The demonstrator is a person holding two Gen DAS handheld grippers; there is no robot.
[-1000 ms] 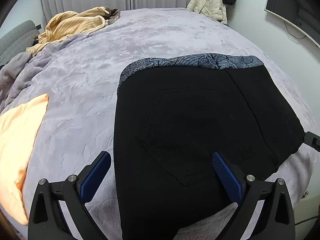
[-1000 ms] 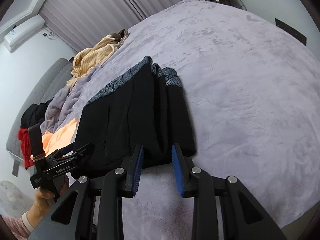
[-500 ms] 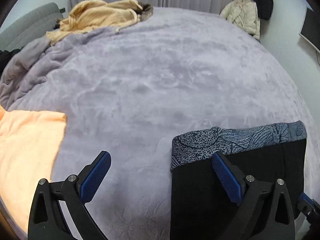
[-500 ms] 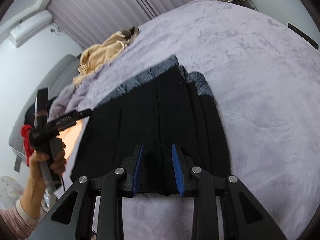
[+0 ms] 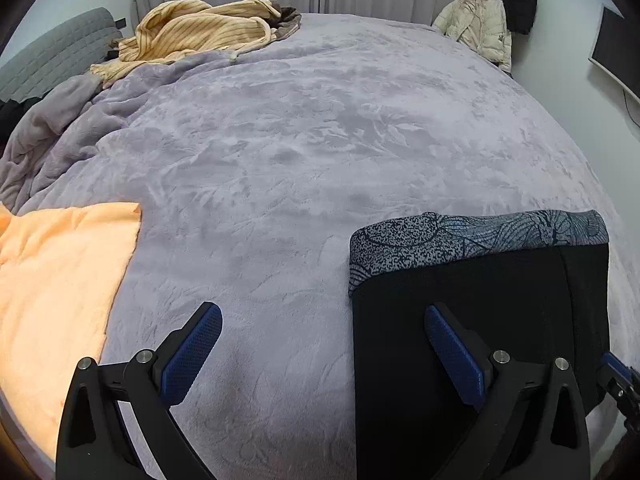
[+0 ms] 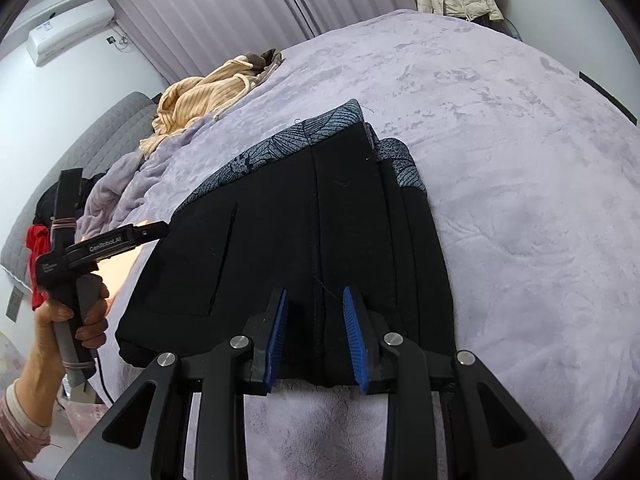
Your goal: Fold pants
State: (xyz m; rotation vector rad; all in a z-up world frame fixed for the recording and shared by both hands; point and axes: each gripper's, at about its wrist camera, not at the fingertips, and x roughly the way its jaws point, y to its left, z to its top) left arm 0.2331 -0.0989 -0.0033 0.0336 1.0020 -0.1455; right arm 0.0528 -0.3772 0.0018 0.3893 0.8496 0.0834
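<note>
Pants [image 6: 304,232]: lay folded into a compact black stack on the bed [image 5: 304,152], patterned waistband at the far edge.
Long axis: ran away from the right hand-held gripper [image 6: 314,332], near edge to waistband.
Right hand-held gripper: jaws partly apart, hanging over the near edge with a seam between the pads; I could not tell whether they pressed on cloth.
Left hand-held gripper [image 5: 320,348]: jaws wide apart and empty, off the stack's left edge, mostly over bare blanket.
Nearer hand: the right, by my reckoning; any further fold or tidy would start from that near edge.
Orange cloth [image 5: 56,280]: well apart, to the left.
</note>
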